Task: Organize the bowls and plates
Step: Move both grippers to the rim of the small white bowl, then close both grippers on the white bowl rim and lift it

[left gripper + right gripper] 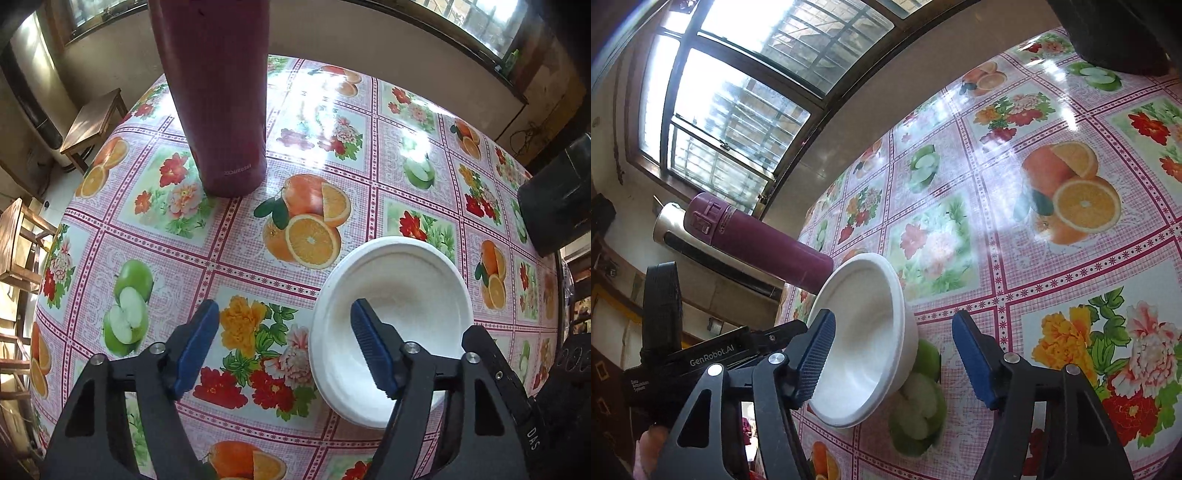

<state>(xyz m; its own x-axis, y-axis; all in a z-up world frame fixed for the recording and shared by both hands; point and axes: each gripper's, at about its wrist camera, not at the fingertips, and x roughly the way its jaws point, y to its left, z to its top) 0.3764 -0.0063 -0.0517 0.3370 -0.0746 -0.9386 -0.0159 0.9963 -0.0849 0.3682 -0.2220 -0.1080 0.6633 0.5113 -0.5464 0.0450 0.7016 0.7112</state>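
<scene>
A stack of white foam bowls [402,288] sits on the fruit-and-flower tablecloth [177,236]. My left gripper [284,314] is open; its right finger hangs over the bowl's hollow, its left finger stands over the cloth. In the right wrist view the same white bowl stack [871,317] lies at lower left. My right gripper [894,328] is open, its left finger over the bowl's near rim, its right finger over the cloth. Both grippers are empty.
A tall maroon flask [218,96] stands on the table behind the bowl; it shows in the right wrist view [757,240] too. A dark object [557,199] sits at the table's right edge. Wooden chairs [22,243] and a small wooden stool [92,125] stand to the left.
</scene>
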